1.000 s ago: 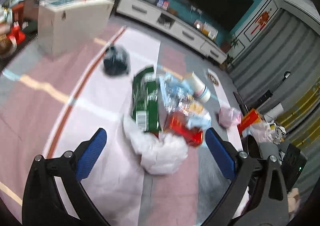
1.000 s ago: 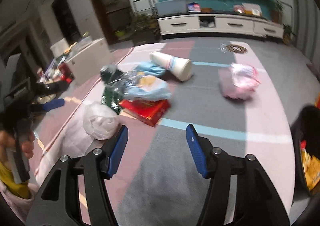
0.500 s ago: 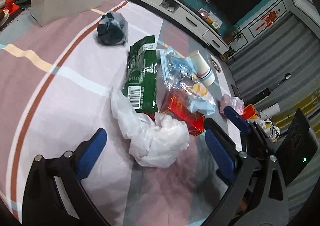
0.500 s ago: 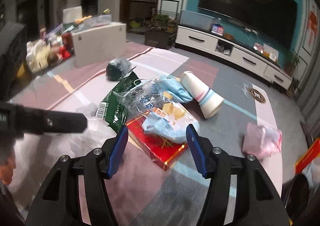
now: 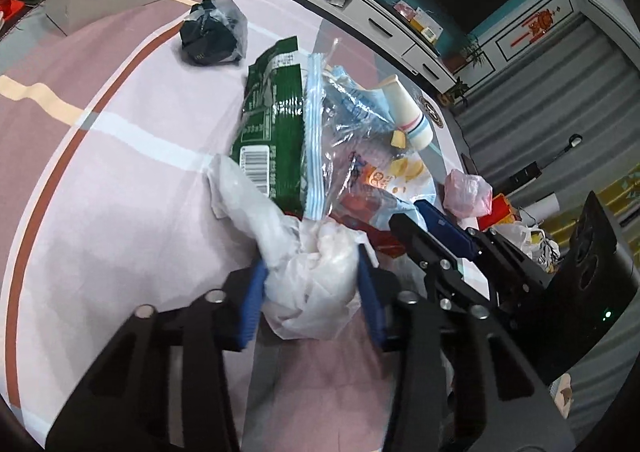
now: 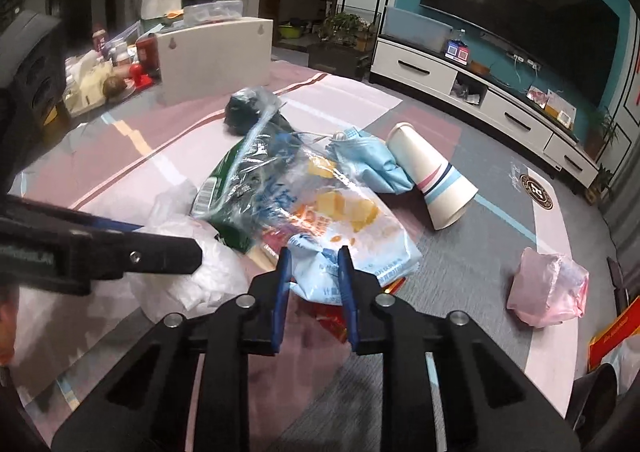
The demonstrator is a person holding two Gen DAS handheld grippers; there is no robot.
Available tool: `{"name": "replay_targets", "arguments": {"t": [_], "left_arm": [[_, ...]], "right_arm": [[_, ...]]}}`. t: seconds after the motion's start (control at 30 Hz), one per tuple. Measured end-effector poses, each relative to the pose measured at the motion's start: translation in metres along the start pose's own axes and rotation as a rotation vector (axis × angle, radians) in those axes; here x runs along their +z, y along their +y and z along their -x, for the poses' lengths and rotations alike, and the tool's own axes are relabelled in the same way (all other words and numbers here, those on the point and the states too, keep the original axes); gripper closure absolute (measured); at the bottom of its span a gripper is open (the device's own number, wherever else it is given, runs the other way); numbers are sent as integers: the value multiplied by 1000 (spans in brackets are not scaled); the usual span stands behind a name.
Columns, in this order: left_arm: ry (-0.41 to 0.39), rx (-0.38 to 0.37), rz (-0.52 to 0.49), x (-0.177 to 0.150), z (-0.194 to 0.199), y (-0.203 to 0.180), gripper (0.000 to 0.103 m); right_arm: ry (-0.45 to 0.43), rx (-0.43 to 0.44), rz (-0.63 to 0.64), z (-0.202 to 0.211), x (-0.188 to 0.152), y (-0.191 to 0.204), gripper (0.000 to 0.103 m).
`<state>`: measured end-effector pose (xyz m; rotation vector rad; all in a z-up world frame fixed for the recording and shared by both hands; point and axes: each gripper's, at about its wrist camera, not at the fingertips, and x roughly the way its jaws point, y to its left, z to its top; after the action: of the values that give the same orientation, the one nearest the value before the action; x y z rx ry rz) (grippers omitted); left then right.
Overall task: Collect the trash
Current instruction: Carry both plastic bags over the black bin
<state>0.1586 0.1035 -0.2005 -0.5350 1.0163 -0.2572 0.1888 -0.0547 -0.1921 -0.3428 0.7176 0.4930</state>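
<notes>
1. The left gripper [image 5: 310, 288] has just squeezed in, and its blue pads now pinch the white plastic bag [image 5: 308, 272] on the rug [image 5: 120, 212]
2. The right gripper [image 6: 314, 276] has also just closed, pinching the edge of the light blue snack bag [image 6: 352, 248] right next to it
3. Both bags look soft, light and crinkly, so I think a bunched-up part is the best place to grab; thin plastic may slip or tear
4. The snack bag lies on a red box [image 5: 360, 208], so that may shift
5. Close by are a green packet [image 5: 272, 132], a clear zip bag [image 5: 332, 124] and a paper cup [image 6: 432, 180]
6. Farther off sit a dark bag [image 5: 212, 36] and a pink bag [image 6: 548, 284]
</notes>
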Motion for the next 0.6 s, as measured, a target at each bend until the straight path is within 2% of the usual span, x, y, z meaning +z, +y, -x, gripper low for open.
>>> {"name": "replay_targets", "arguments": {"t": [0.1,0.33,0.43,0.6], "left_arm": [[-2,-6,-21,-3,6,0,73],[-32,-69,-59,-9,27,-7,76],[-58,-82,-98,-10,34,-18,76],[-63,-47,-154,-13,27,-35,76]], "right_arm": [[-23,9,-41,15,-3,-6,81],[-89,29,-180,63,-15,-31,82],[-113,-1,-221,87,-22,-40,82],[-122,-55,-310,117,-44,-60,82]]}}
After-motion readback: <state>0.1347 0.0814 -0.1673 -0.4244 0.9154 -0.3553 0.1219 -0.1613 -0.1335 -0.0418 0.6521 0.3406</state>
